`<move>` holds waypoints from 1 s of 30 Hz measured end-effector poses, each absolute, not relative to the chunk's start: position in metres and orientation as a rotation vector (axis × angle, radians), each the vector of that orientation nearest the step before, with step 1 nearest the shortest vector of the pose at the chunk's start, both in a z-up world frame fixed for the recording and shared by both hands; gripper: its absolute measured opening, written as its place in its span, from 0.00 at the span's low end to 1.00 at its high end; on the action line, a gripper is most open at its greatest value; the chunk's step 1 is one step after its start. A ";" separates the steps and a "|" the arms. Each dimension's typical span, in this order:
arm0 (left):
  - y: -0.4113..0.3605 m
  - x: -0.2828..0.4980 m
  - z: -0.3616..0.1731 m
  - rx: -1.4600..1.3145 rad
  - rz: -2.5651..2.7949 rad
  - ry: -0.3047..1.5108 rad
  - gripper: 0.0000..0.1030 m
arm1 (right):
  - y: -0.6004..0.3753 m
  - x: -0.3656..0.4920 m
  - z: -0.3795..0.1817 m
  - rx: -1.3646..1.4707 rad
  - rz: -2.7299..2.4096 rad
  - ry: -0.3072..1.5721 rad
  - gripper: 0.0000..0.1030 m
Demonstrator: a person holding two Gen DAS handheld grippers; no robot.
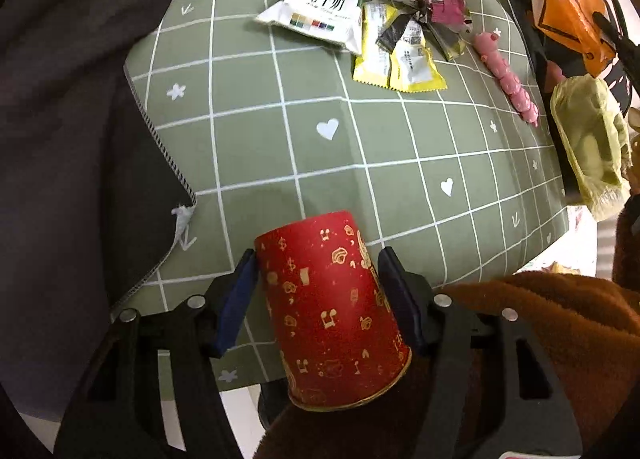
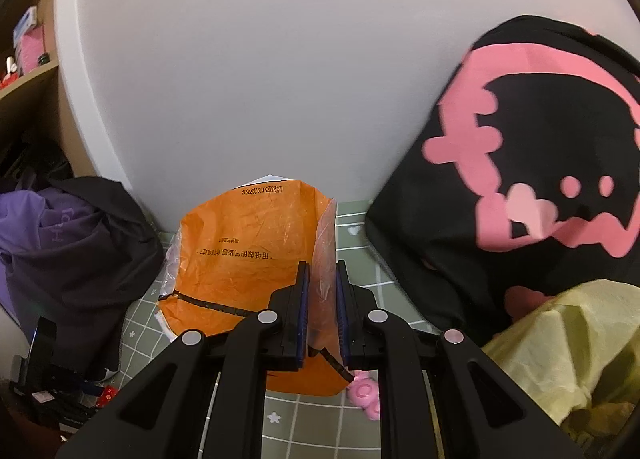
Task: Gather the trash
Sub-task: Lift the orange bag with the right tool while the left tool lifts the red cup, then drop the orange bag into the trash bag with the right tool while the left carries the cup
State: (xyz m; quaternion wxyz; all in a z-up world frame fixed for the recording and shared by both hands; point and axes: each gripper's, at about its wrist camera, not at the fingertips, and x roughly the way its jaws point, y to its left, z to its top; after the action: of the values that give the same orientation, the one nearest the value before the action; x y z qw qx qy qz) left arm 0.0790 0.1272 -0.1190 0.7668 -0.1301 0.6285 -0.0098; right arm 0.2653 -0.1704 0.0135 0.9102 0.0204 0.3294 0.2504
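The left gripper (image 1: 318, 295) has its fingers closed around a red paper cup (image 1: 332, 315) with gold motifs, at six o'clock over the green checked table (image 1: 280, 147); the wrapper pile (image 1: 376, 15) lies near twelve. The right gripper (image 2: 322, 311), nearly shut, pinches the rim of the orange bag (image 2: 240, 259). The cup looks collected; it must next be carried into the bag's mouth. The white pouch (image 1: 324, 7) reads "纯牛奶"; the bag's print shows mirrored.

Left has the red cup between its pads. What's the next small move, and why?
Probably lift the red cup toward the orange bag: the left gripper seems to press both its sides, and the right gripper pinches the bag's edge, holding it up.
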 end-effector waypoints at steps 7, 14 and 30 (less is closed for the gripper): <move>0.107 0.114 -0.082 -0.208 -0.079 1.211 0.55 | -0.207 0.261 0.044 0.069 0.412 0.617 0.13; 0.047 0.178 -0.005 -0.114 -0.189 0.902 0.54 | -0.258 0.252 0.078 0.008 0.291 0.549 0.13; -0.089 0.238 0.061 -0.079 -0.453 0.625 0.55 | -0.352 0.206 0.070 -0.371 -0.109 0.607 0.13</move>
State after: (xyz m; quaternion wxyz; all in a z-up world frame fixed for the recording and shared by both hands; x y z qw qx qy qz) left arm 0.2384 -0.0887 0.0605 0.9257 -0.0386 0.3046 -0.2211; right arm 0.2062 -0.3524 0.0699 0.9361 -0.1813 0.2968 -0.0535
